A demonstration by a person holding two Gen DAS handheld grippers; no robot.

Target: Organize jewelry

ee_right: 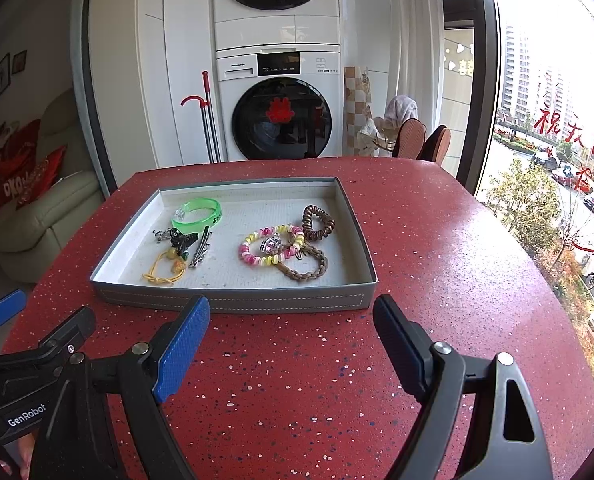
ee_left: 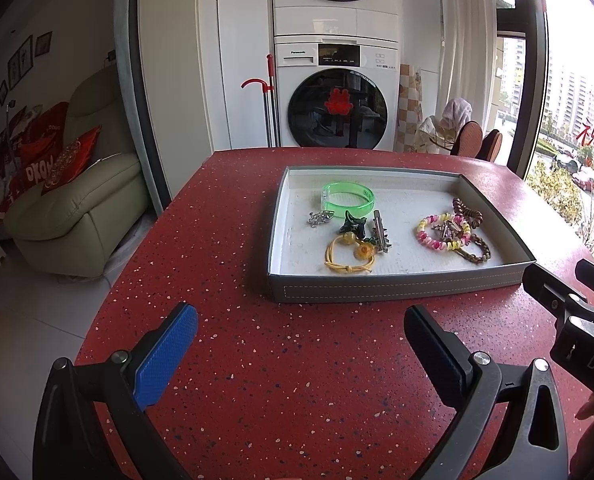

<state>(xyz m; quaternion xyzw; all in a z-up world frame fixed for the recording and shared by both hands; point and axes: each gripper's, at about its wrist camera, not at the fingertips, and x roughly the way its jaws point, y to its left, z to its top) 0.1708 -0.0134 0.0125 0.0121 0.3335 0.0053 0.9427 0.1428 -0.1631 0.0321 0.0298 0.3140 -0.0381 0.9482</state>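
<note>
Right wrist view: a gray tray (ee_right: 233,300) on a red table (ee_right: 437,260) holds a green bracelet (ee_right: 199,212) far left and hair ties (ee_right: 273,248) right. Both grippers, left (ee_left: 301,340) and right (ee_right: 291,332), hover near it, spread wide and empty.

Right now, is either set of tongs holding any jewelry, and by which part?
Nothing is held. The left tongs and right tongs are both open above the red speckled table, short of the grey rectangular tray.
</note>
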